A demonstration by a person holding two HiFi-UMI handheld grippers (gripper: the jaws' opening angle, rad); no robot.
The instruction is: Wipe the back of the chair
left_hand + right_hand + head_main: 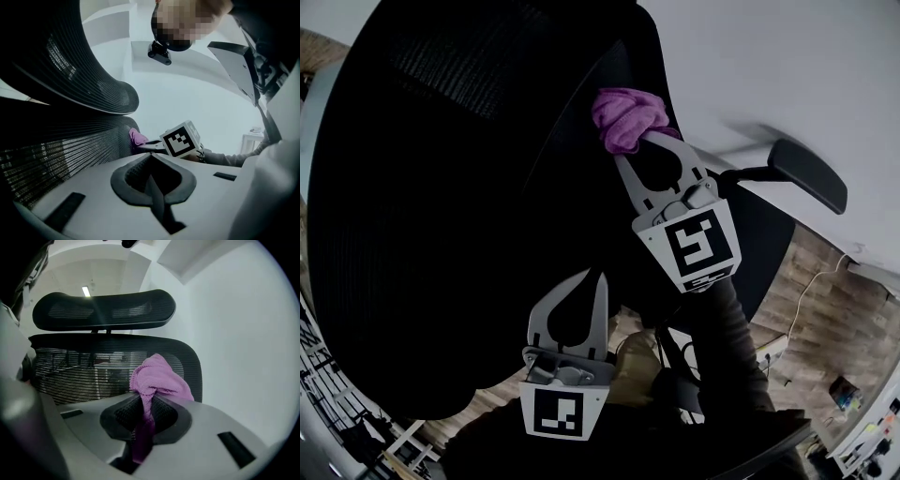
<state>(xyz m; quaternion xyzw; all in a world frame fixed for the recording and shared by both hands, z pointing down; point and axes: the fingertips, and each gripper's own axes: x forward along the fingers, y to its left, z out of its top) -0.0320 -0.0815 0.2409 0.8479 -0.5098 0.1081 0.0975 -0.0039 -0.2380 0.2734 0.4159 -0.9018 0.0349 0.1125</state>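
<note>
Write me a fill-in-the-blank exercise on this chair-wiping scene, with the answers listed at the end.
1. The purple cloth is clamped in the right gripper's ____.
2. The left gripper is shut and holds ____.
3. The chair's backrest is made of black ____.
4. Above the backrest sits the curved ____.

Missing words: jaws; nothing; mesh; headrest.

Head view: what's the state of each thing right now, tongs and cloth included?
chair back: upright.
cloth: bunched, at the chair back's edge.
right tongs: shut on the cloth.
left tongs: shut, empty.
</note>
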